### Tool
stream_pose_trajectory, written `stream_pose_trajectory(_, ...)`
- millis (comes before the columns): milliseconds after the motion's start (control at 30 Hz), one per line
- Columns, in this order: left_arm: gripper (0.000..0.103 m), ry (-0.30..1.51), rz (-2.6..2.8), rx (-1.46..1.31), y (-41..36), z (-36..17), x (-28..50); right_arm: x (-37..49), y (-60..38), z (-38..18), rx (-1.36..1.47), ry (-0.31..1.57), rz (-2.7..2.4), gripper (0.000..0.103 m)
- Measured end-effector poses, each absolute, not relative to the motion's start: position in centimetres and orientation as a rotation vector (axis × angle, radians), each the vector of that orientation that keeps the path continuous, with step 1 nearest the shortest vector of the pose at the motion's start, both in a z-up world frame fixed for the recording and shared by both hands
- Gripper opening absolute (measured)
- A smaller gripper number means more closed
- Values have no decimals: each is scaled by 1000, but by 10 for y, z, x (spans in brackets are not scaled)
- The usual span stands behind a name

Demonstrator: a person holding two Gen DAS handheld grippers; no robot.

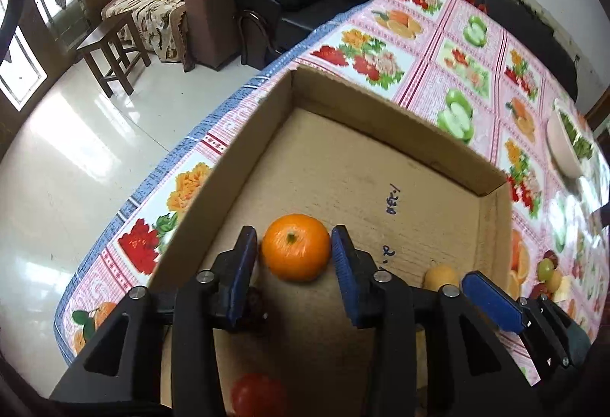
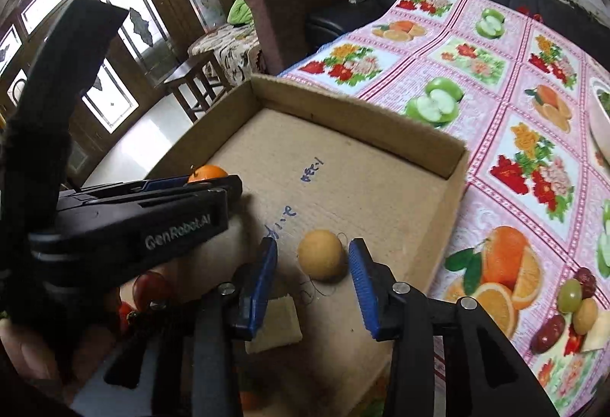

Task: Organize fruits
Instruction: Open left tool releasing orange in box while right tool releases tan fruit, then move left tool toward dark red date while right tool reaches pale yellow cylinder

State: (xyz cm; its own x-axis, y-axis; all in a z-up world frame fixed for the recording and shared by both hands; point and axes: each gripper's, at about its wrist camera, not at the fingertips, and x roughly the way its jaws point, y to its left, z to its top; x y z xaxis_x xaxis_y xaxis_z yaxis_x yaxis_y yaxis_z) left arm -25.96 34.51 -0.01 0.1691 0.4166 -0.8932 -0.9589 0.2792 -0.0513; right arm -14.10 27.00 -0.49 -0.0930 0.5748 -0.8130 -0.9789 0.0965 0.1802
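Observation:
A shallow cardboard box [image 1: 381, 134] lies on the fruit-print tablecloth. On its floor rests an orange [image 1: 295, 247], and my left gripper [image 1: 294, 232] stands open around it, a thin gap at each blue pad. Beside it to the right, a small round yellow fruit [image 2: 320, 255] sits on the box floor [image 2: 362, 180] between the fingers of my right gripper [image 2: 312, 243], also open, with no pad touching it. The right wrist view shows the left gripper [image 2: 228, 186] side-on with the orange [image 2: 207, 173] behind its tip.
A red fruit [image 1: 259, 394] and a dark one [image 1: 255, 302] lie under the left gripper's body. A pale square piece [image 2: 272, 325] lies in the box's near part. A white bowl of greens [image 1: 564, 142] stands at the right. The table edge [image 1: 171, 165] drops to the floor.

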Motion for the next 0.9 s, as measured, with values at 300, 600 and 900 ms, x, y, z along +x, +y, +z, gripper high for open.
stream_pose_trajectory(300, 40, 811, 1063, -770, 316, 27, -265, -125, 227, 20, -494, 903, 1425, 41)
stream_pose_trajectory(600, 42, 782, 974, -730, 278, 46, -244, -99, 170, 34, -413, 901, 1383, 45)
stream_pose_trajectory(900, 42, 789, 879, -704, 241, 52, -220, -61, 113, 41, -328, 903, 1290, 45)
